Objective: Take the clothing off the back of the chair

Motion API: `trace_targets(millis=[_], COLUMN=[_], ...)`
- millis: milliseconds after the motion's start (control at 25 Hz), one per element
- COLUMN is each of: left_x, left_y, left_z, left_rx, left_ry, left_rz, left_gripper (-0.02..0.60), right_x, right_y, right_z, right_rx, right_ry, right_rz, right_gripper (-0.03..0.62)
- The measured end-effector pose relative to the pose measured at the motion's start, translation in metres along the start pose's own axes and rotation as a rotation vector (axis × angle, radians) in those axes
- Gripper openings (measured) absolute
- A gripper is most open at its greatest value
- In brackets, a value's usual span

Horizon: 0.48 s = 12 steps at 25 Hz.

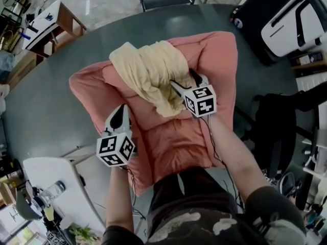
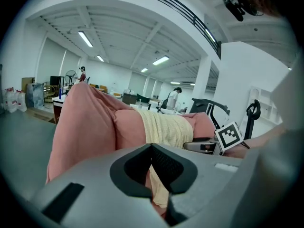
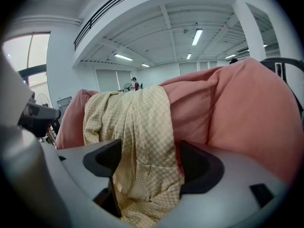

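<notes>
1. There are two grippers. The left gripper (image 1: 121, 110) sits low on the left. The right gripper (image 1: 186, 83) sits higher, near the middle.
2. Each gripper has one marker cube, so there are two cubes: the left cube (image 1: 116, 149) and the right cube (image 1: 200, 101).
3. There is one yellow checked cloth (image 1: 148, 68). It lies bunched on top of one pink puffy cloth (image 1: 173, 137). The pink one is spread over the chair back, and the chair itself is hidden under it.
4. In the right gripper view, the right gripper's (image 3: 147, 175) fingers (image 3: 102, 160) are wide apart. The yellow checked cloth (image 3: 133, 122) hangs down between them and fills the gap. The pink puffy cloth (image 3: 237, 108) bulges behind it.
5. In the left gripper view, the left gripper's (image 2: 153, 167) fingers (image 2: 133, 165) are closed down to a thin slit. Some pink cloth sits in the slit, and yellow shows beside it. The pink puffy cloth (image 2: 80, 127) rises ahead, with the yellow checked cloth (image 2: 166, 129) draped over it.
6. Two bare arms reach out to the grippers, the left arm (image 1: 118, 203) and the right arm (image 1: 235, 157).
7. One clear bottle (image 1: 51, 191) lies on a white tabletop (image 1: 76, 188) at the lower left. What is inside it cannot be told.
8. The floor (image 1: 41, 111) is grey.
</notes>
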<state>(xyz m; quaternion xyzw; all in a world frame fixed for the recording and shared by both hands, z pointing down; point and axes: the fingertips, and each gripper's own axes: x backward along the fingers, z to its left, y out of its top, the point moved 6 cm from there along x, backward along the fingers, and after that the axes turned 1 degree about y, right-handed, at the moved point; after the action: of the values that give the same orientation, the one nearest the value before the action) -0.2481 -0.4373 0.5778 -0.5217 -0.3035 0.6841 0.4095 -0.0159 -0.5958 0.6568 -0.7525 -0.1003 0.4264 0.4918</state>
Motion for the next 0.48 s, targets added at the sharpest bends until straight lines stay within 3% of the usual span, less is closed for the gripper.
trace_targets(millis=[120, 240, 360, 480], left_x=[-0.004, -0.005, -0.006, -0.005], left_y=[-0.005, -0.006, -0.007, -0.008], left_z=[-0.002, -0.003, -0.004, -0.004], left_rx=[0.004, 0.011, 0.02, 0.023], left_ry=[0.001, 0.0, -0.001, -0.004], left_rz=[0.011, 0.014, 0.013, 0.014], left_gripper=[-0.002, -0.002, -0.002, -0.002], right_x=[-0.004, -0.003, -0.004, -0.005], right_y=[0.0, 0.0, 0.0, 0.0], right_z=[0.002, 0.004, 0.008, 0.013], right_rx=[0.001, -0.023, -0.037, -0.017], right_ry=[-0.007, -0.017, -0.004, -0.012], right_rz=[-0.014, -0.025, -0.026, -0.016], right_gripper=[0.371, 0.277, 0.244, 0.15])
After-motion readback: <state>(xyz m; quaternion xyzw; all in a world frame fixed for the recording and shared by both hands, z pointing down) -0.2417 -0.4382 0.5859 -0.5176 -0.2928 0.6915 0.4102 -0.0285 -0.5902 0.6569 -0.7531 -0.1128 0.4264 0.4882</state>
